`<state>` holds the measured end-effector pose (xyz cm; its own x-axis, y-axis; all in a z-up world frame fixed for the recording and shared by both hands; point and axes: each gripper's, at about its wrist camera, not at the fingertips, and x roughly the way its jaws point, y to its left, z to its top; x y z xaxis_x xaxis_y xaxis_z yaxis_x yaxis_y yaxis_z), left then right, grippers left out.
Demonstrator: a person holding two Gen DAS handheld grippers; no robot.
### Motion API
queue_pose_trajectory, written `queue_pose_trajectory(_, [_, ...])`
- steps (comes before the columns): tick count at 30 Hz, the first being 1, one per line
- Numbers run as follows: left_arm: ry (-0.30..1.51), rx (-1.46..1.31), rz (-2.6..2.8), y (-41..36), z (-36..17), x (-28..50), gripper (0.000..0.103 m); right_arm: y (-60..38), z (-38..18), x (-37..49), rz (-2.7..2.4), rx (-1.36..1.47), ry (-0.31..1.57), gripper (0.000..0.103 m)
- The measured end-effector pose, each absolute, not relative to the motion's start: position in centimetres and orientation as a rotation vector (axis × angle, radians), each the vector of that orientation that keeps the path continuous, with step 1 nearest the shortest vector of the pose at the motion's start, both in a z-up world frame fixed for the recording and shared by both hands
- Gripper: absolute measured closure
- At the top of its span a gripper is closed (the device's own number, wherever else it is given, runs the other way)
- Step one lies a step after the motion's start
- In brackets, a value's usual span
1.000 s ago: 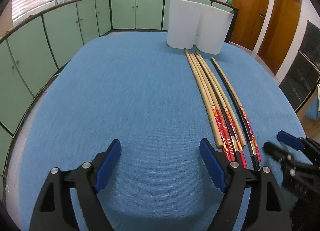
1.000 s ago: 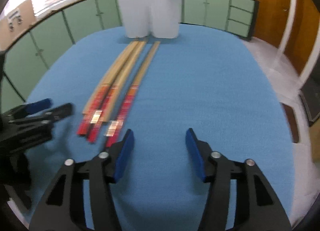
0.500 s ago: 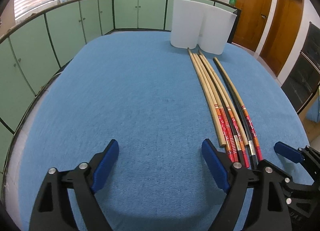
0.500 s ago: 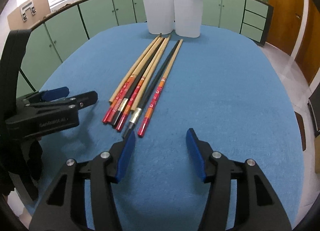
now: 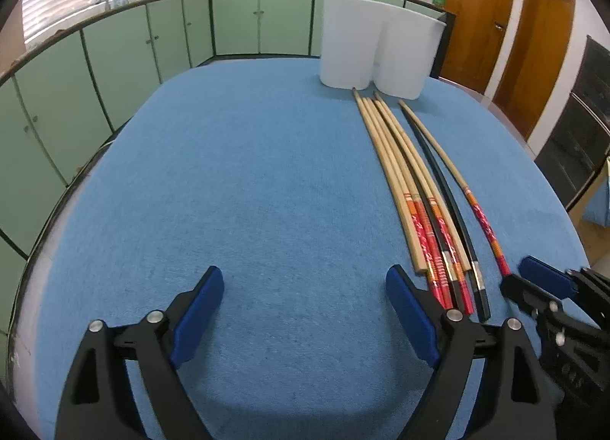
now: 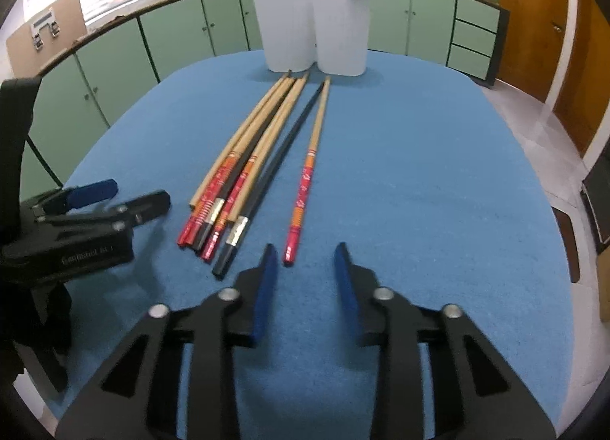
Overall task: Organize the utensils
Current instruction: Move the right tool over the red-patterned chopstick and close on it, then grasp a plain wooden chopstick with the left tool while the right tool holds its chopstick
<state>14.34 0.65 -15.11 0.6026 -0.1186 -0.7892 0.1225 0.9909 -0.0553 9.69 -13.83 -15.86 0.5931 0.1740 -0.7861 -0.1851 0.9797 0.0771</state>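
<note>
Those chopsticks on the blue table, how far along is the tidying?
Barely started. Done: nothing visibly; every chopstick still lies on the blue cloth, though something dark shows at the rim of the white holder. In hand: nothing; the right gripper is closing just short of the lone red-ended chopstick, pads not touching it. The left gripper is open, empty. Left: the whole chopstick bundle.

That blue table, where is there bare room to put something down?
The blue table is bare from the chopsticks across to the green cabinets' side, and in the right wrist view between the lone chopstick and the door-side edge. It is crowded from the chopstick bundle up to the white holder.
</note>
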Motion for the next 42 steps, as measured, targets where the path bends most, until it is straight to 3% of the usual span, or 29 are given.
queue_pose_trajectory(1, [0.914, 0.01, -0.146, 0.5, -15.1, 14.3, 0.018, -14.1, -15.9, 9.9, 0.223, 0.01, 0.917, 0.097])
queue_pose_trajectory(24, [0.925, 0.067, -0.173, -3.1, -15.1, 15.3, 0.021, -18.2, -16.2, 10.3, 0.166, 0.094, 0.919, 0.097])
queue_pose_trajectory(27, [0.918, 0.065, -0.16, -2.9, -15.2, 15.4, 0.027, -18.3, -16.3, 10.4, 0.17, 0.1, 0.922, 0.096])
queue_pose_trajectory(35, [0.891, 0.054, -0.205, -3.3, -14.8, 14.9, 0.083, -17.8, -16.2, 10.4, 0.15, 0.049, 0.923, 0.096])
queue_pose_trajectory(37, [0.89, 0.055, -0.215, -3.8, -14.8, 14.9, 0.092, -17.7, -16.2, 10.4, 0.146, 0.038, 0.922, 0.096])
queue_pose_trajectory(42, [0.884, 0.069, -0.21, -4.1, -14.7, 14.8, 0.096, -17.8, -16.2, 10.4, 0.143, 0.029, 0.916, 0.097])
